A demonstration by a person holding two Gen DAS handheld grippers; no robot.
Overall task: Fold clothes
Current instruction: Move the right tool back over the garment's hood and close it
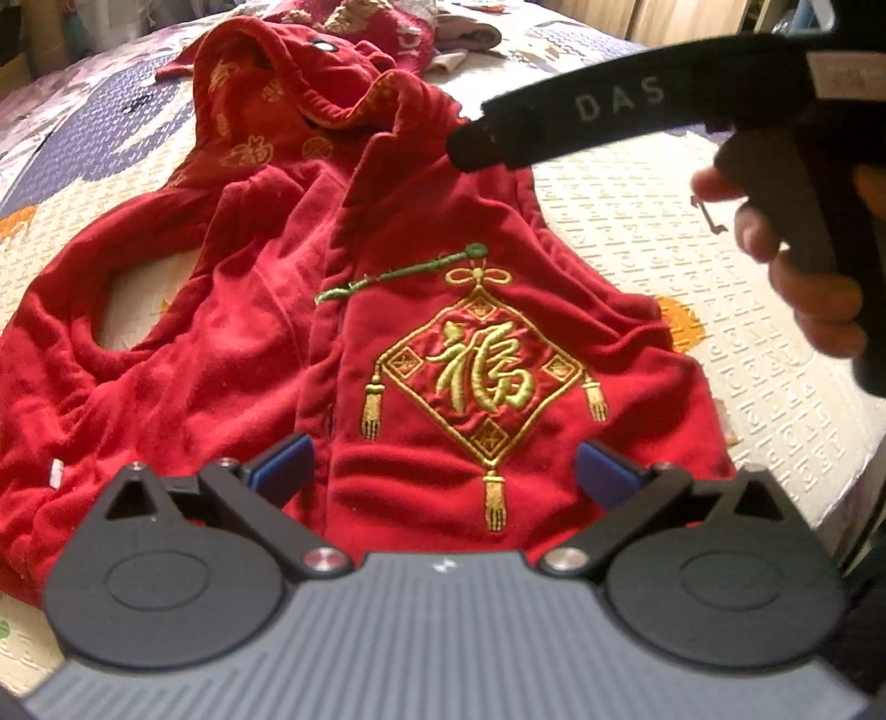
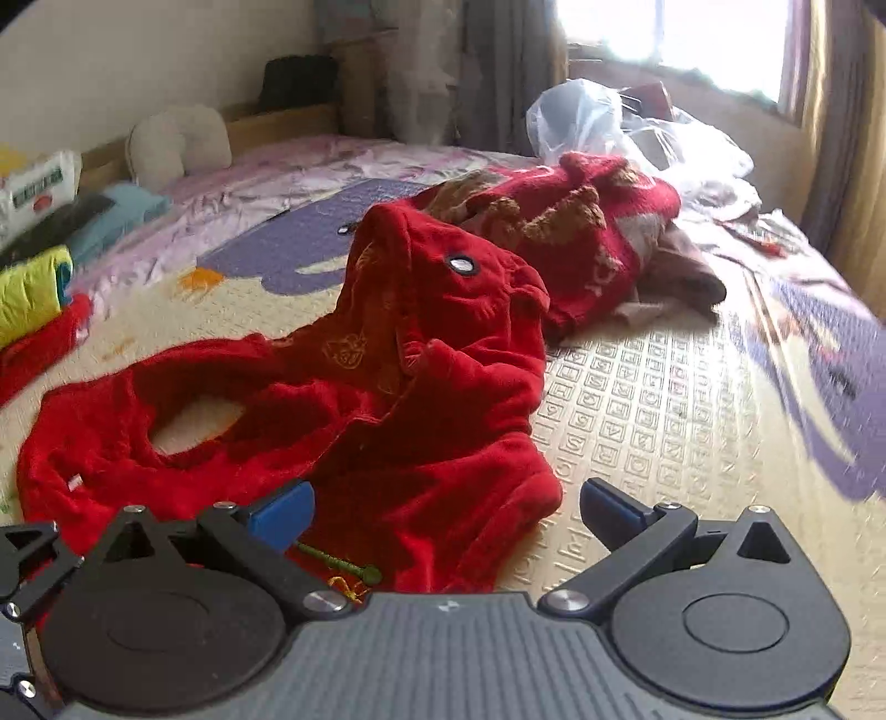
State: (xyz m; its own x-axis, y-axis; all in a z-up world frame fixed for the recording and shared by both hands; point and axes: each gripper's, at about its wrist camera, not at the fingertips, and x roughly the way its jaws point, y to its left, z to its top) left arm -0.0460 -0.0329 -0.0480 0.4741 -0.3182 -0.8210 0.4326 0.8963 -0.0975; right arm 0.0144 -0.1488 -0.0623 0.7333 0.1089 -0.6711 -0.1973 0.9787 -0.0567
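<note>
Two grippers are over one red vest (image 1: 421,332), and we see it lying on the cream mat (image 1: 692,232) on the bed (image 2: 288,160). The vest lies front side up with its hood (image 1: 277,83) at the far end and its bottom edge close to us, so its long way runs from near to far. In the left wrist view we look down on the gold picture with tassels (image 1: 482,376) sewn on its front, and a green cord (image 1: 404,274) runs slantwise just above that. The left gripper (image 1: 443,471) hangs over the bottom edge of the vest, and its blue fingers (image 1: 285,468) are spread wide with nothing between them. Only this view shows the other tool from the side: a hand (image 1: 797,260) holds its black handle, and its dark tip is near the vest's collar. We cannot tell if that tip touches the cloth. In the right wrist view the right gripper (image 2: 443,512) is low by the vest's right side, and its blue fingers (image 2: 609,512) are also spread wide and grip nothing. Here the gold picture is hidden, and we see just a bit of the green cord under the left finger. Only this view shows the big round armhole on the left side so clearly, a second red garment (image 2: 587,238) in a heap past the hood, a clear plastic bag (image 2: 603,122) behind it, and a bright window (image 2: 675,39).
</note>
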